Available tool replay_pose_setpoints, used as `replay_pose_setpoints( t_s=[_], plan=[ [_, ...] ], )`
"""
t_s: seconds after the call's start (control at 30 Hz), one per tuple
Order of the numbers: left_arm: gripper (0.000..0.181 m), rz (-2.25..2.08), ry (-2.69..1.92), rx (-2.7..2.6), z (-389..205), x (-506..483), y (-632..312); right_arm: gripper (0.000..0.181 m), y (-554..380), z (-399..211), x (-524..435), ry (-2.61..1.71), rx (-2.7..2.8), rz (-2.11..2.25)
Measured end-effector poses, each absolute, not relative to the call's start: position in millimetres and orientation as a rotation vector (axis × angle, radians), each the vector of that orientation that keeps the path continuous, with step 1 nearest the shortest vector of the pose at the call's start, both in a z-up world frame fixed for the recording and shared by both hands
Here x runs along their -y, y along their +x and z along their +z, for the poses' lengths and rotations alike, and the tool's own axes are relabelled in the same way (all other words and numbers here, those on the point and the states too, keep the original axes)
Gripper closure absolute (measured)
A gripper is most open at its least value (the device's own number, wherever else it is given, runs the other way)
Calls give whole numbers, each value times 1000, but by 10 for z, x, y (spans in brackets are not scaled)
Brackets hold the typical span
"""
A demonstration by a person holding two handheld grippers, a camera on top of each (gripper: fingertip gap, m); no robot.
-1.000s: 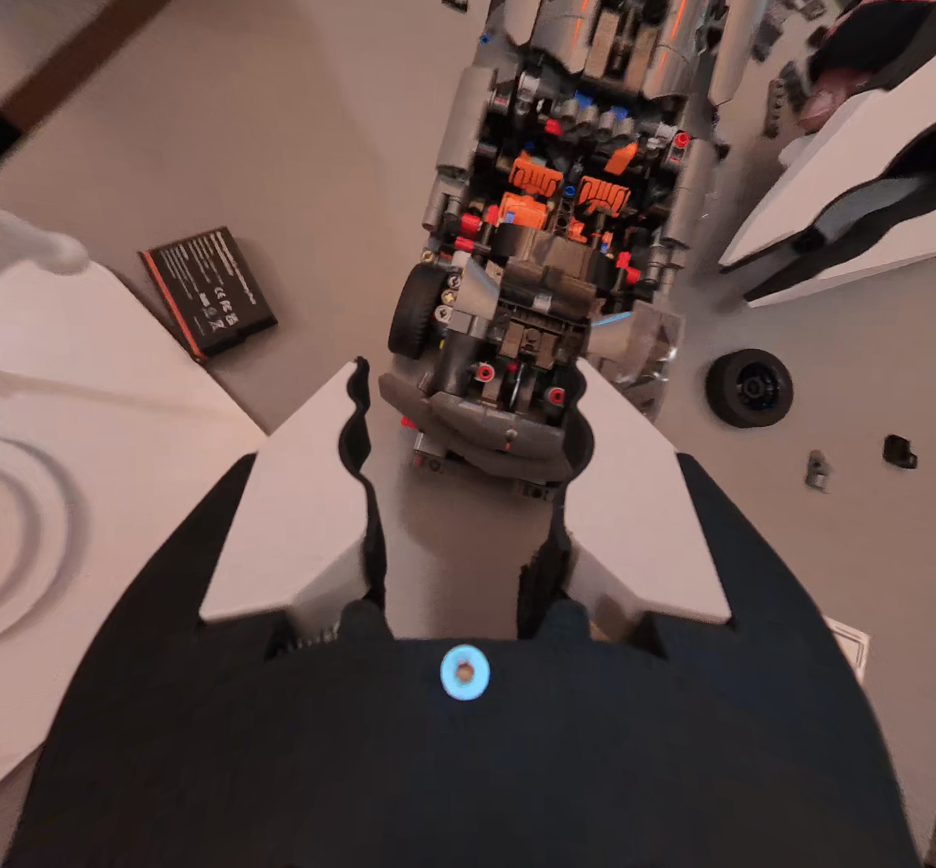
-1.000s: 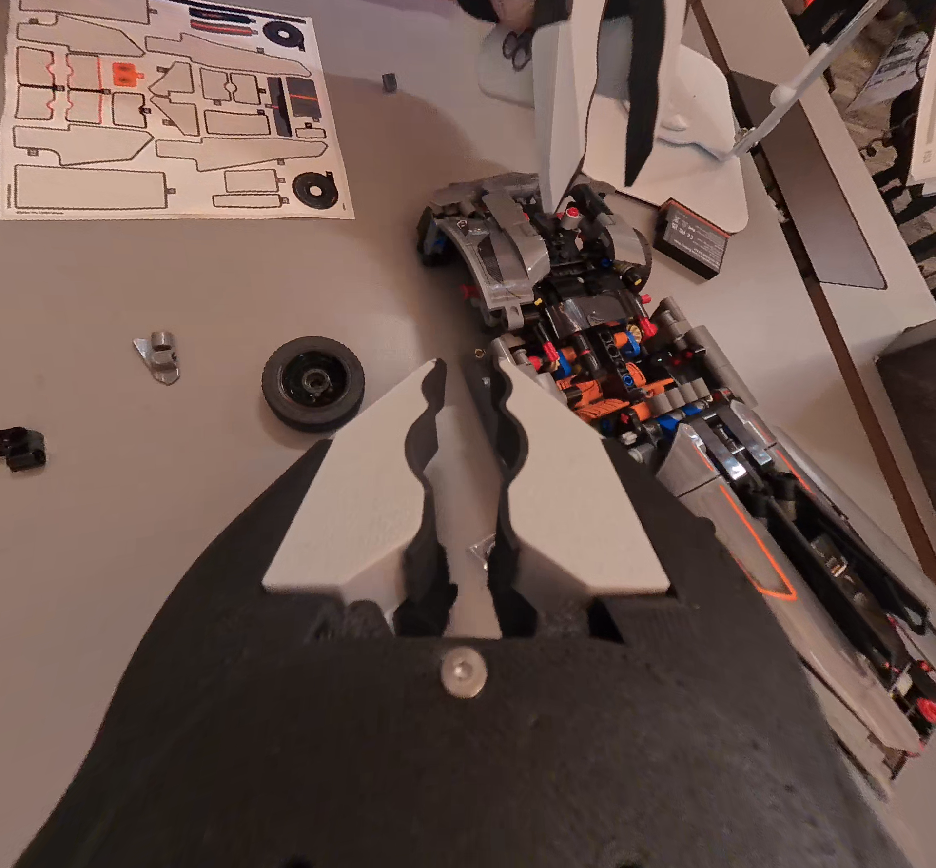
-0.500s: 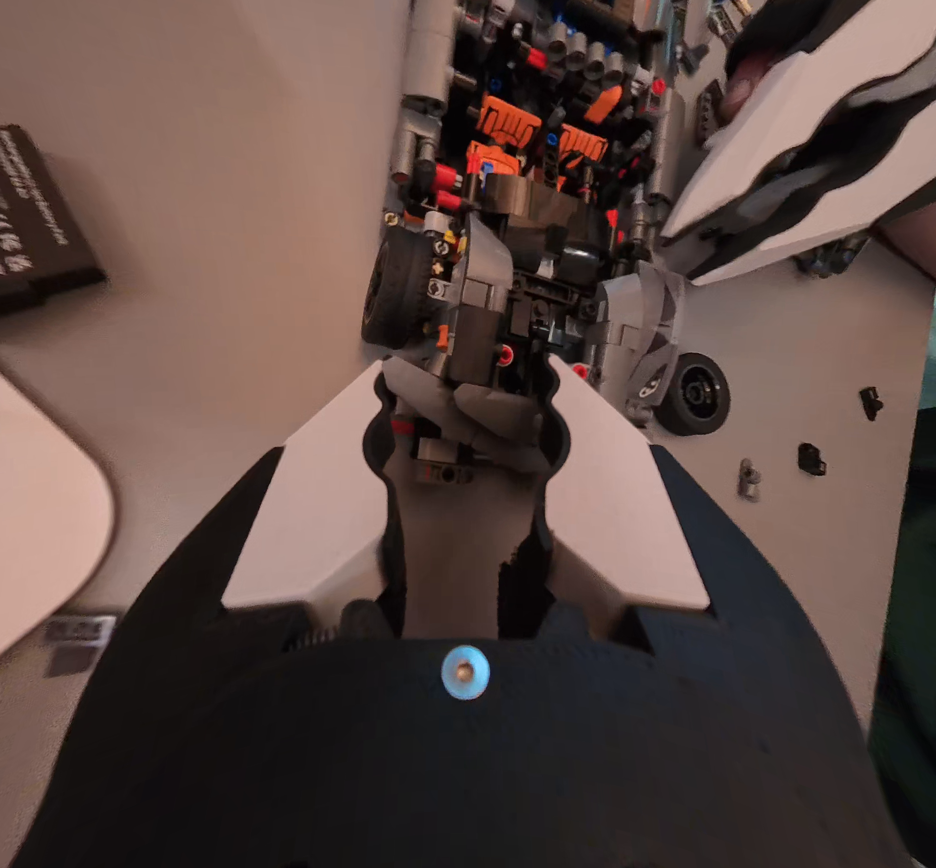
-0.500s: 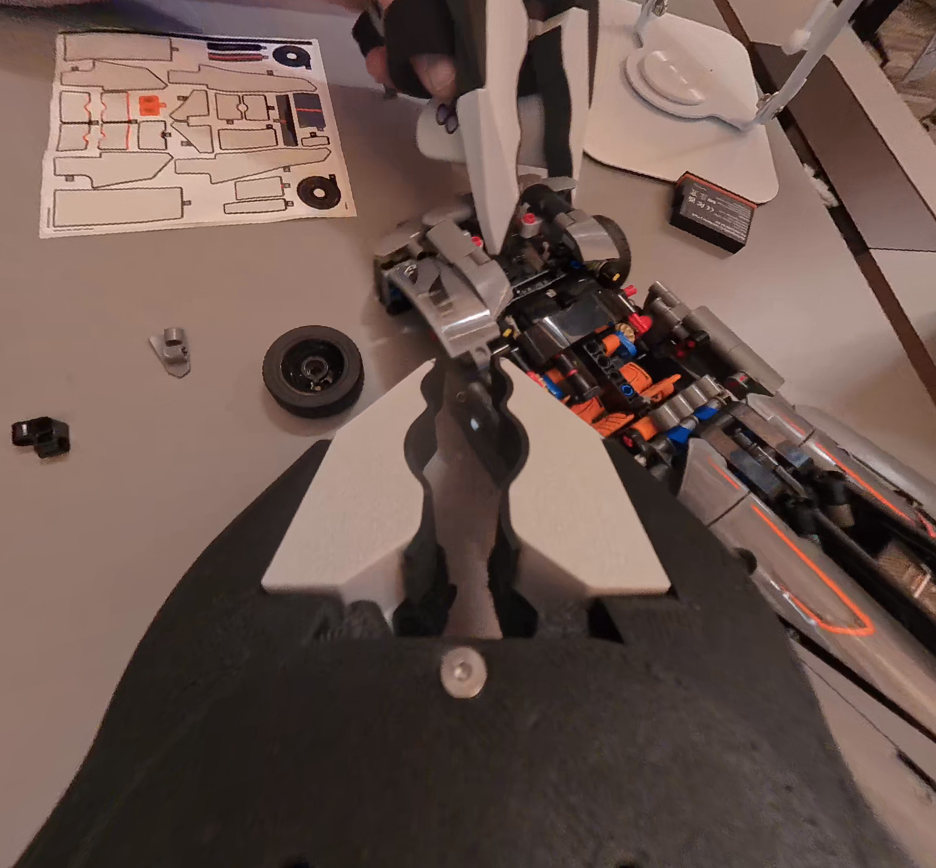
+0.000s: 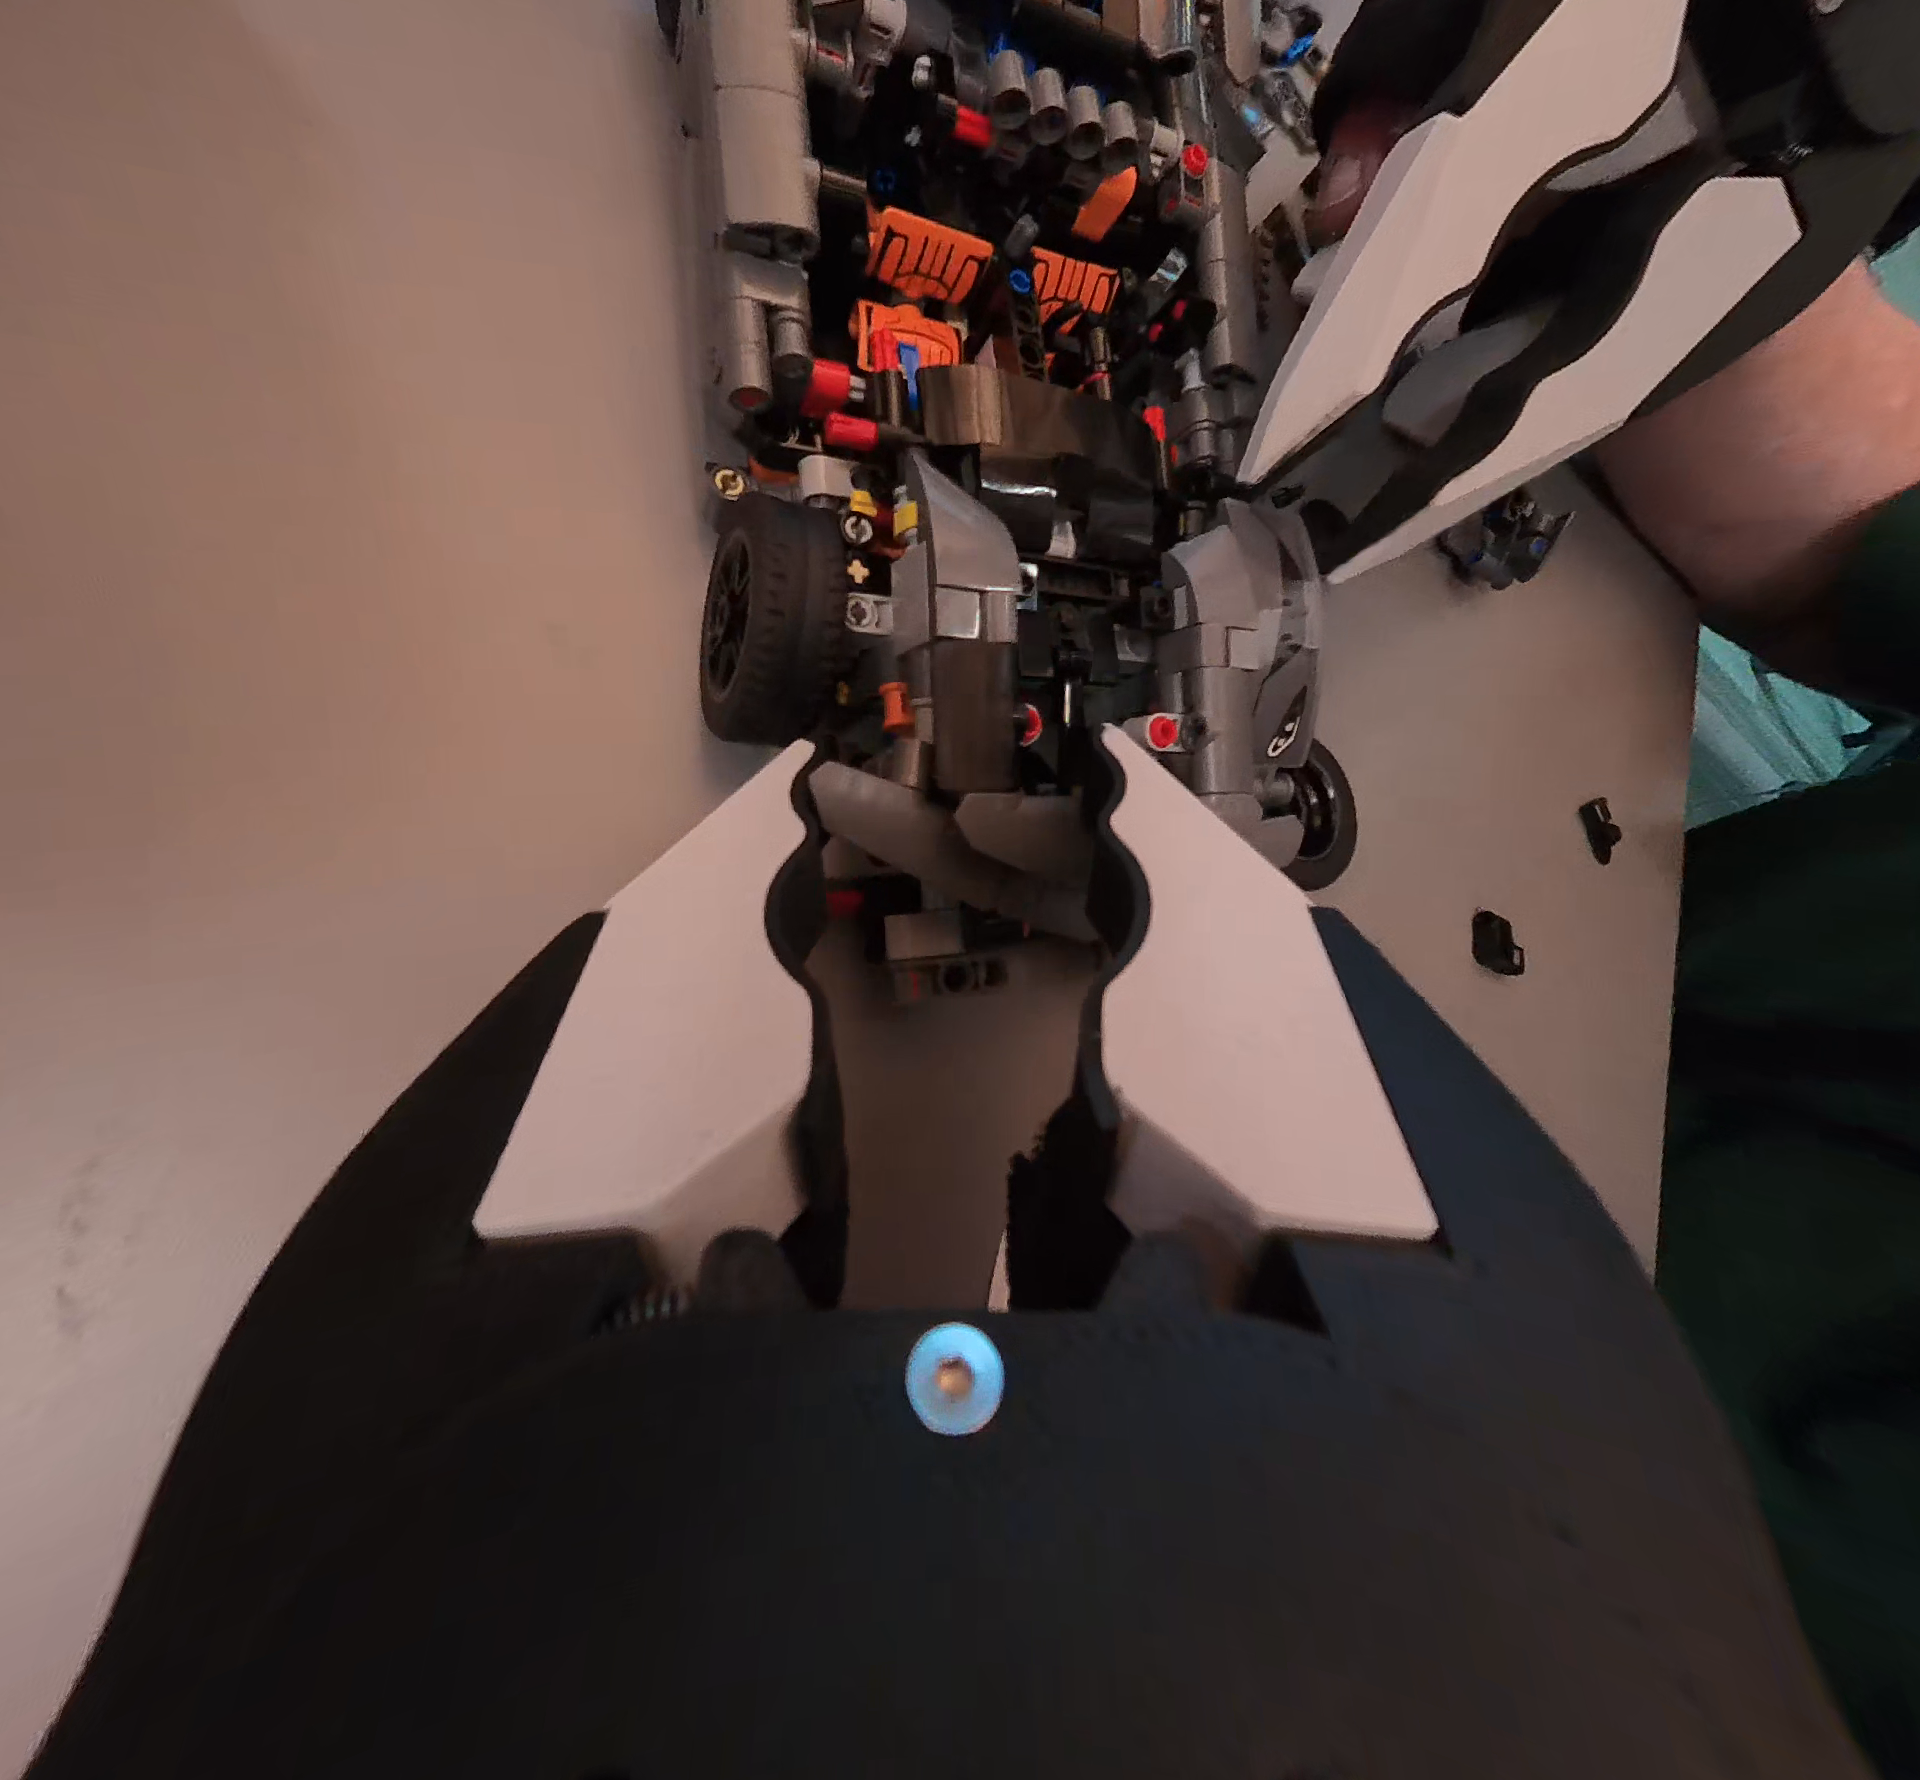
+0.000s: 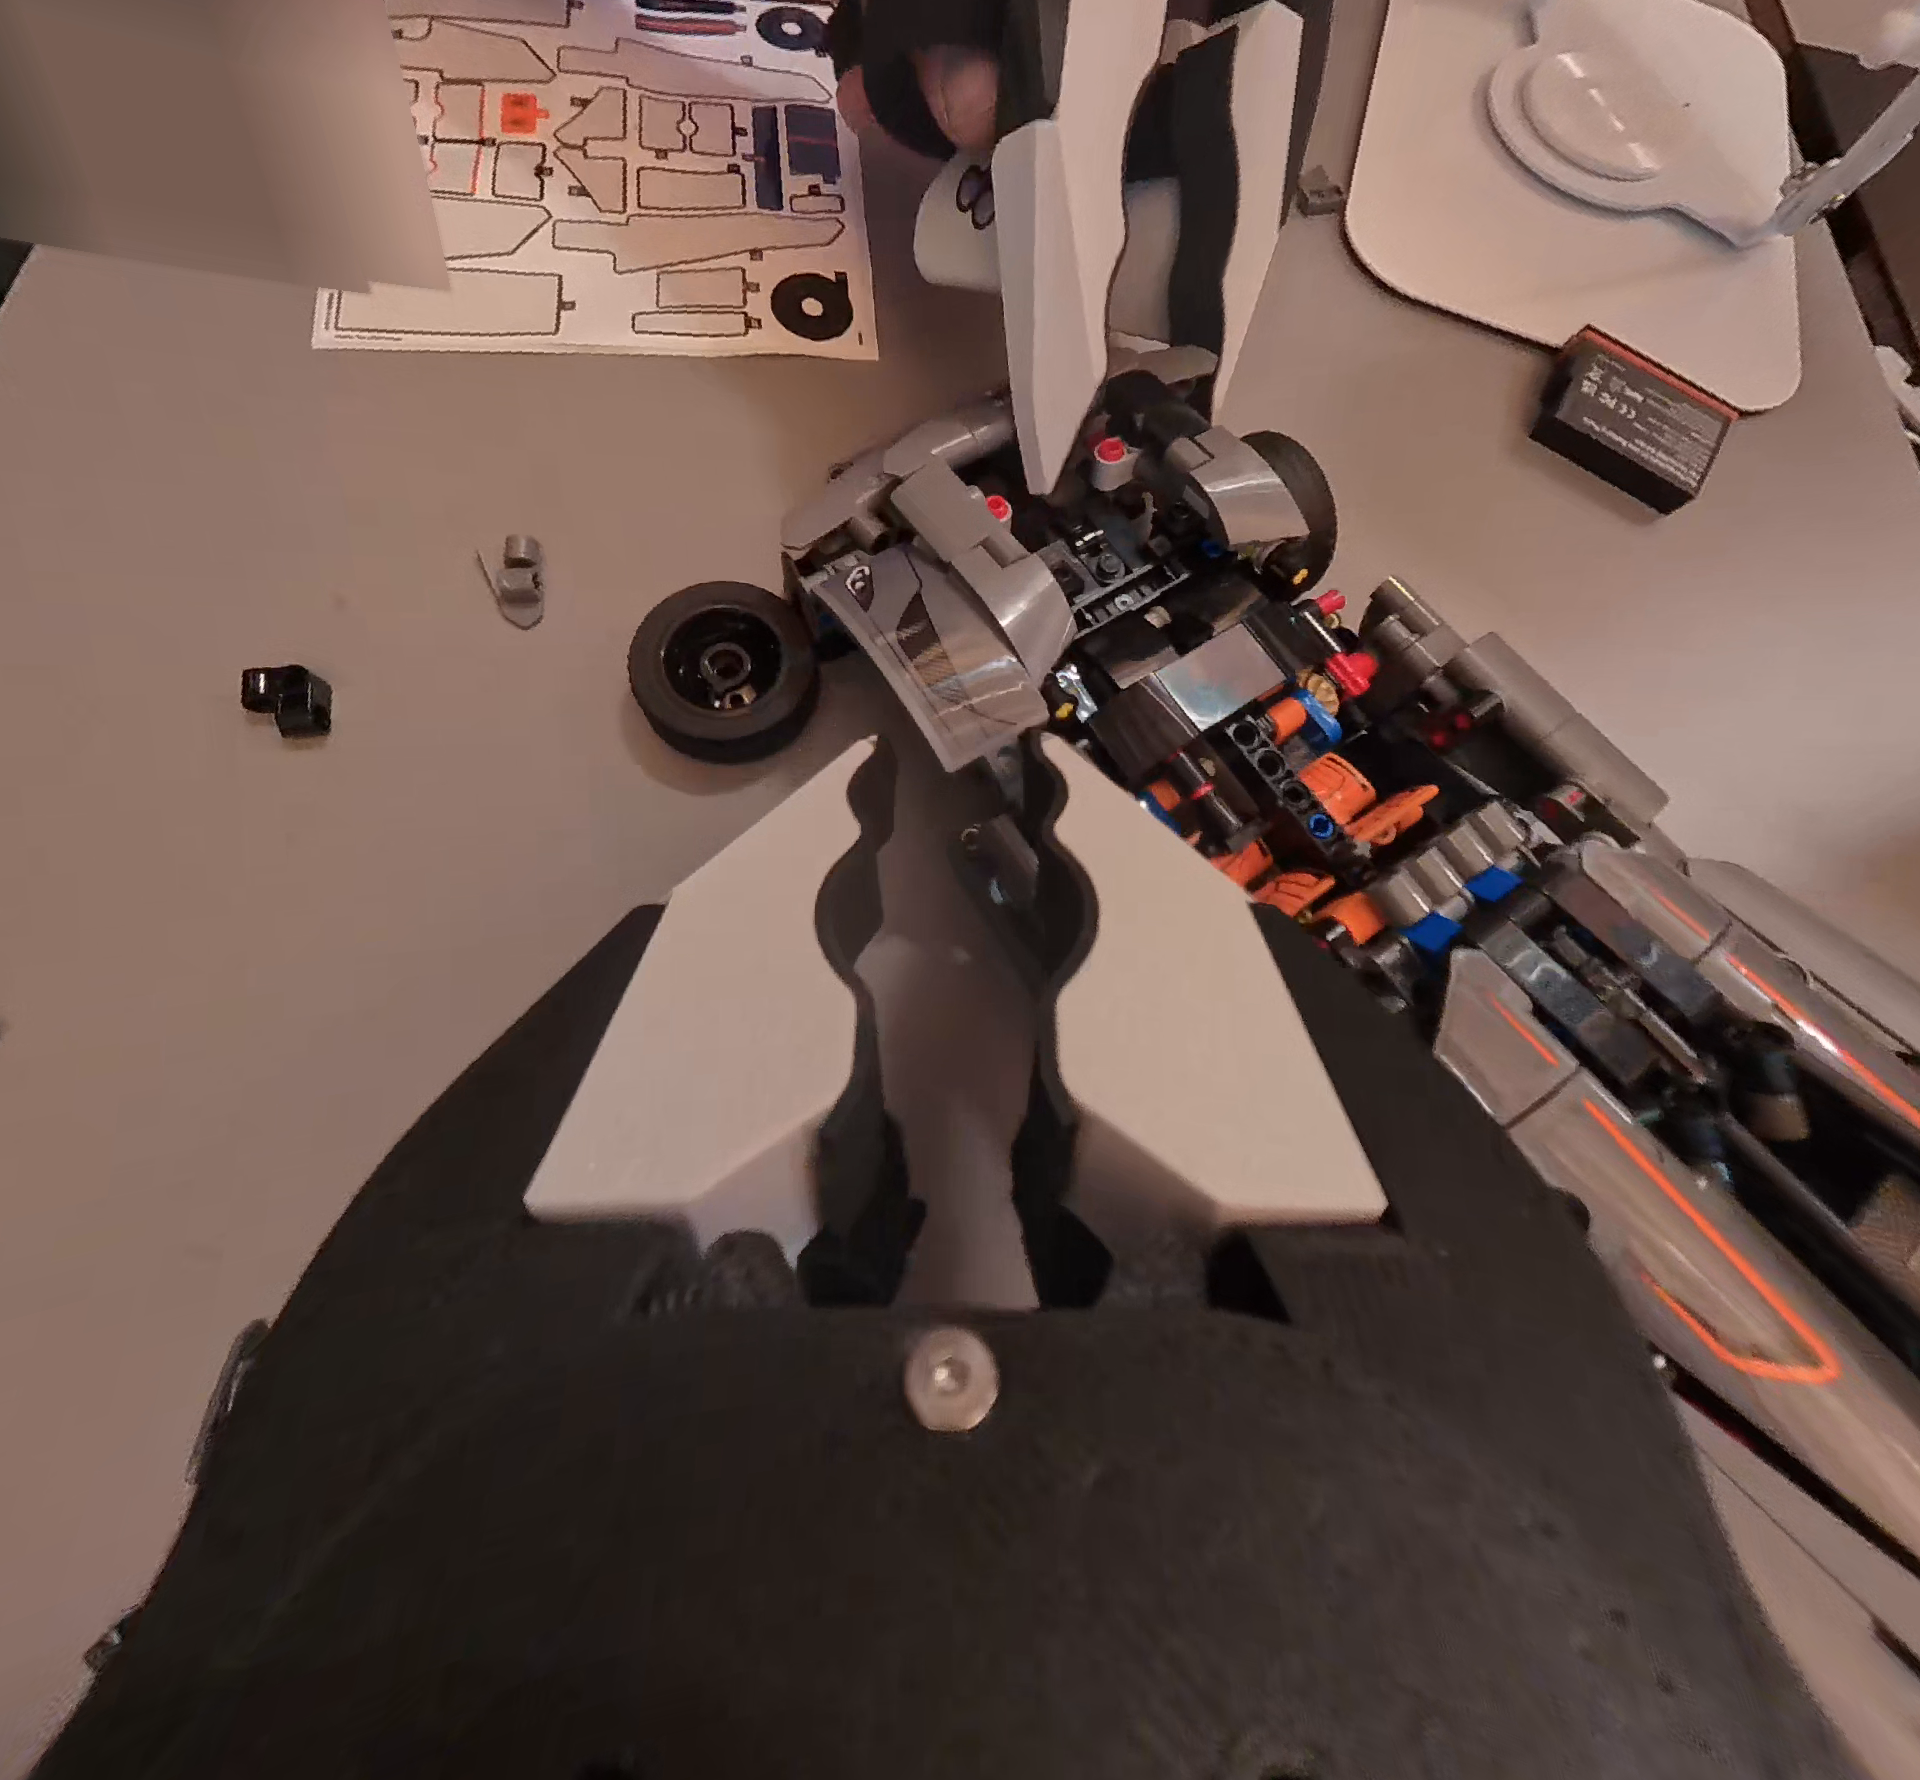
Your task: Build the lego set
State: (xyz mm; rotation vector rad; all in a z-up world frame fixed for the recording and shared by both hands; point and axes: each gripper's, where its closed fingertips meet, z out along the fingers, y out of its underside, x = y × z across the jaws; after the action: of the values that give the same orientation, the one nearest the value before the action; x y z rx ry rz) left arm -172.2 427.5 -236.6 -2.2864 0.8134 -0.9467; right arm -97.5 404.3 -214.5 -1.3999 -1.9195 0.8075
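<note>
A long grey, black and orange Lego car lies on the grey table. My left gripper is shut on the car's grey front nose, which touches both fingers. It also shows in the right wrist view, coming down onto the car from the far side. My right gripper stands narrowly open at the car's side, with a dark edge piece between its fingers, just behind the grey fender. It also shows in the left wrist view. A loose black wheel lies flat beside the fender.
A sticker sheet lies at the back left. A small grey piece and a small black piece lie left of the wheel. A black box and a white stand base are at the back right.
My left gripper moved forward and closed around the car's nose. My right gripper moved up to the car's side with its gap unchanged. The car's front shifted next to the loose wheel.
</note>
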Motion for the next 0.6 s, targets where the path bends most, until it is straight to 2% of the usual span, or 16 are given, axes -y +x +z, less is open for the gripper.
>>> replay_pose_setpoints(
  t_s=[0.3,0.33,0.6],
  plan=[
    [140,-1001,-2283,-787,-2359,-4272,-1669,168,-758,-2239,-3878,-1583,2039,805],
    [140,-1008,-2285,-780,-2359,-4269,-1662,175,-780,-2251,-3879,-1614,2026,762],
    [141,-1042,-2282,-805,-2351,-4190,-1529,167,-749,-2431,-3815,-1975,1796,757]
  ],
)
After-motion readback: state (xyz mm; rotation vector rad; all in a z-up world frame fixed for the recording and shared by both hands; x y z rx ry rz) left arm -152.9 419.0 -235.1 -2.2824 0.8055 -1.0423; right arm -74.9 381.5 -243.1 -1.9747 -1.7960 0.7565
